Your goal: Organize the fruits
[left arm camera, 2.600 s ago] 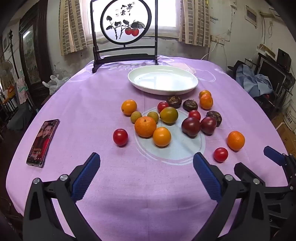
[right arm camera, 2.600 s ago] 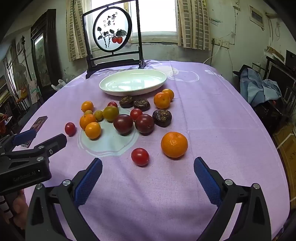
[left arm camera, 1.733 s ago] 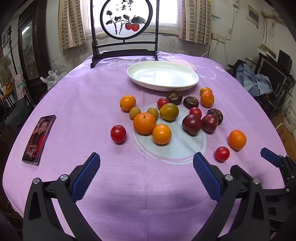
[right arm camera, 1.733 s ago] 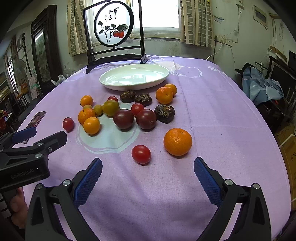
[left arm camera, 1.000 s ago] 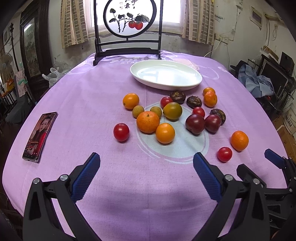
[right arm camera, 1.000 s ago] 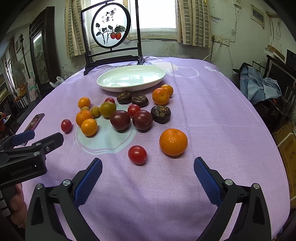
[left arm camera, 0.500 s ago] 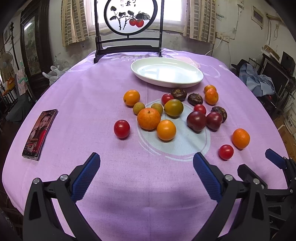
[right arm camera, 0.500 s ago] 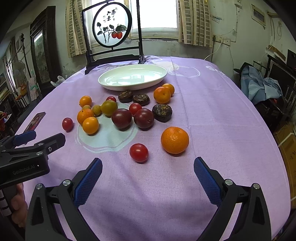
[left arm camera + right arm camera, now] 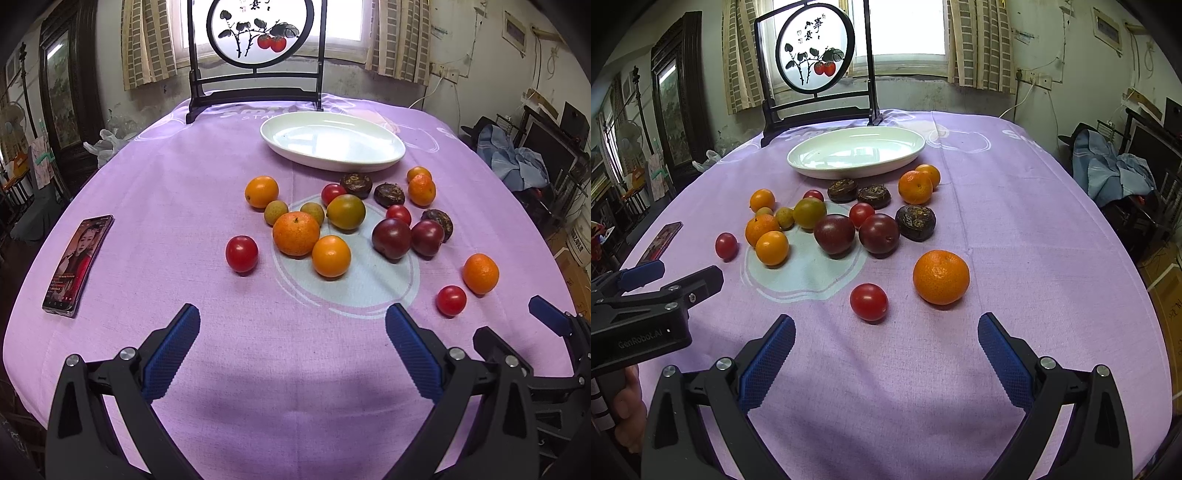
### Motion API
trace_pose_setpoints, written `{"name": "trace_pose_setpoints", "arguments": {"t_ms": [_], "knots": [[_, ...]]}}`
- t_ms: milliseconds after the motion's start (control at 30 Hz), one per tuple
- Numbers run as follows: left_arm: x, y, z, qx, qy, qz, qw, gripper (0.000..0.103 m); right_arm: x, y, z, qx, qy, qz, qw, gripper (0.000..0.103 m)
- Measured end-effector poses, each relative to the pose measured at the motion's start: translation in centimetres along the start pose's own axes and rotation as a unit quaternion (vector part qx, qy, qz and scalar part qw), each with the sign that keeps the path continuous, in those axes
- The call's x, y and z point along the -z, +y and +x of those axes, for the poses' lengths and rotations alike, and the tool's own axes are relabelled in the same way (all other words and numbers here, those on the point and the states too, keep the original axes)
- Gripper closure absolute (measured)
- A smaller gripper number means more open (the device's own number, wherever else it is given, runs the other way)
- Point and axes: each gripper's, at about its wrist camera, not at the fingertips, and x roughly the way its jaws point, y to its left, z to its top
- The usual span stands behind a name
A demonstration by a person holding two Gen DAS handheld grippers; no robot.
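Several fruits lie loose on a purple tablecloth: oranges, red tomatoes, dark plums and wrinkled brown fruits. A white oval plate [image 9: 332, 142] stands empty behind them; it also shows in the right wrist view [image 9: 857, 151]. My left gripper [image 9: 293, 328] is open and empty, short of a red tomato [image 9: 241, 253] and an orange [image 9: 331, 256]. My right gripper [image 9: 886, 338] is open and empty, just short of a red tomato [image 9: 868, 301] and a large orange [image 9: 941, 277]. The left gripper's body shows at the left edge of the right wrist view.
A phone [image 9: 78, 264] lies near the table's left edge. A black framed round screen [image 9: 255, 55] stands behind the plate. Chairs, clothes and boxes stand off the table's right side. The table edge curves close on both sides.
Both grippers have drifted only slightly over the table and stay open. The fruits and plate have not moved.
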Motion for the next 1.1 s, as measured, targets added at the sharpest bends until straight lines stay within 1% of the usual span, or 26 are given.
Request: {"name": "trace_pose_setpoints", "arguments": {"t_ms": [567,733,833,933,1000,1033,1067,1100], "knots": [[0.1,0.0,0.6,-0.003,0.008,0.003,1.0,0.005,0.2,0.1,0.8,-0.002,0.012,-0.001,1.0,0.004],[0.2,0.0,1.2,-0.004,0.014,0.013,0.9998,0.005,0.2,-0.3,1.2,-0.002,0.017,-0.002,1.0,0.004],[0.3,0.5,2.0,-0.001,0.016,0.027,0.9995,0.004,0.3,-0.7,1.6,-0.017,0.026,-0.008,0.999,0.004],[0.3,1.4,2.9,0.002,0.018,0.036,0.9992,0.004,0.4,-0.2,2.6,-0.035,0.044,-0.035,0.998,0.004],[0.1,2.2,3.5,0.011,0.025,0.035,0.999,0.005,0.1,0.5,3.5,-0.049,0.06,-0.054,0.996,0.01],[-0.1,2.6,3.9,0.016,0.031,0.032,0.9989,0.004,0.0,0.8,3.9,-0.055,0.068,-0.061,0.994,0.023],[-0.3,3.0,4.3,0.021,0.036,0.03,0.9987,0.004,-0.1,1.1,4.4,-0.06,0.078,-0.066,0.993,0.033],[-0.4,3.2,4.6,0.025,0.04,0.028,0.9985,0.004,-0.3,1.4,5.2,-0.063,0.092,-0.072,0.991,0.036]]}}
